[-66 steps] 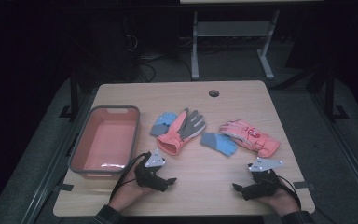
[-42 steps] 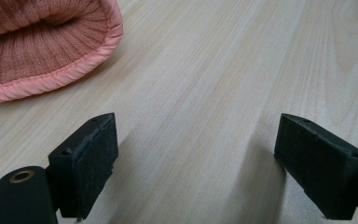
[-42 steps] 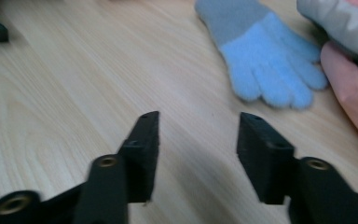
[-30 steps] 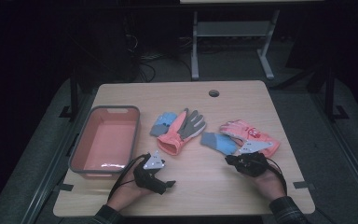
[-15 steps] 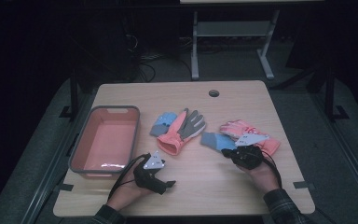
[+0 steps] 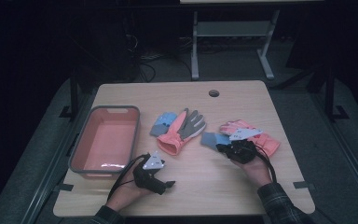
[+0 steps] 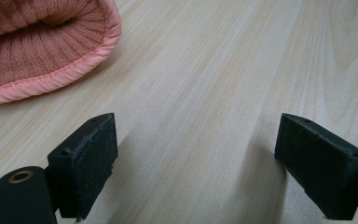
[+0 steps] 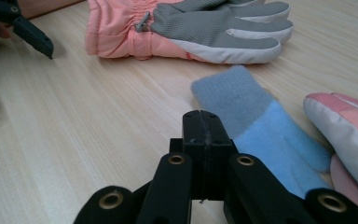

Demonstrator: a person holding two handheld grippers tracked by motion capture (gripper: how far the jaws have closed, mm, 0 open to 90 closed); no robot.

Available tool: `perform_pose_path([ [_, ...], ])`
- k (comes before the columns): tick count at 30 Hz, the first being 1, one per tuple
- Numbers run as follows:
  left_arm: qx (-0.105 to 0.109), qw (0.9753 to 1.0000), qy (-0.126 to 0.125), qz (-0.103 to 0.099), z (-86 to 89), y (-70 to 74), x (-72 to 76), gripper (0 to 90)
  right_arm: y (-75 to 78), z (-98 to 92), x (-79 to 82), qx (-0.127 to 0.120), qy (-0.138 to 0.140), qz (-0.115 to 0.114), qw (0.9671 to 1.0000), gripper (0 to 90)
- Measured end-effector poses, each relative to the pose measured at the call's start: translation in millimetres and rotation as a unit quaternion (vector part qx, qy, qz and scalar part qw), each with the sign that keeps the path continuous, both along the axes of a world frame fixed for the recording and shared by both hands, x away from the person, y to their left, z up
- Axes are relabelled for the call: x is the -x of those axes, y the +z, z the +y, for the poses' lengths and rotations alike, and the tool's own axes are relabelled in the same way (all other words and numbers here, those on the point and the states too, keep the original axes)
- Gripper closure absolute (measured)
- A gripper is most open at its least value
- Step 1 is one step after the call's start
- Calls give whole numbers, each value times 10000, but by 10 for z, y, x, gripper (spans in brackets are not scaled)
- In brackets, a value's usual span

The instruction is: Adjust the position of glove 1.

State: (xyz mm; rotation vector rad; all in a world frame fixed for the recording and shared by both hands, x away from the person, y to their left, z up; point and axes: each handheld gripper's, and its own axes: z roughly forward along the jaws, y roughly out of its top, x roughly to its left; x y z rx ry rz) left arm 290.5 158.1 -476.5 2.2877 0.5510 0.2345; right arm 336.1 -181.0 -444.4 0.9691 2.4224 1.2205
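Blue fleece liner [image 8: 265, 130] being approached at centre right by the right gripper [image 8: 204, 122], jaws pressed together on nothing, left gripper [image 7: 196, 158] being held wide apart at lower left over bare table [image 7: 205, 70].

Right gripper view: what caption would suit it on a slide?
Shut right gripper poised over the wooden table, beside a blue-and-grey glove liner, with a pink-and-grey glove lying beyond.

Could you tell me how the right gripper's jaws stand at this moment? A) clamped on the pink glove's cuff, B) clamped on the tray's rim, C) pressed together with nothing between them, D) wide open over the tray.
C: in the right gripper view the right gripper has its two black jaws meeting flush, with nothing between them, just short of the blue-and-grey sock on the table.
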Motion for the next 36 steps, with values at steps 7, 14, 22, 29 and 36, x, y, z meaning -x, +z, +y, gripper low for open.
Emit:
perform_pose_path([
  [7,8,10000,6,11,1,-1,6,124,-20,31,-72,-27,-13,34,10000,900],
  [14,9,10000,5,13,1,-2,6,124,-27,85,-186,7,-40,41,10000,900],
  [22,3,10000,9,15,0,-1,5,124,-120,131,-316,134,-164,128,9997,900],
  [29,-2,10000,6,13,0,0,5,124,-217,177,-387,333,-267,187,9989,900],
  [36,-16,10000,8,8,-1,-1,11,124,-281,175,-384,319,-228,378,9985,900],
])
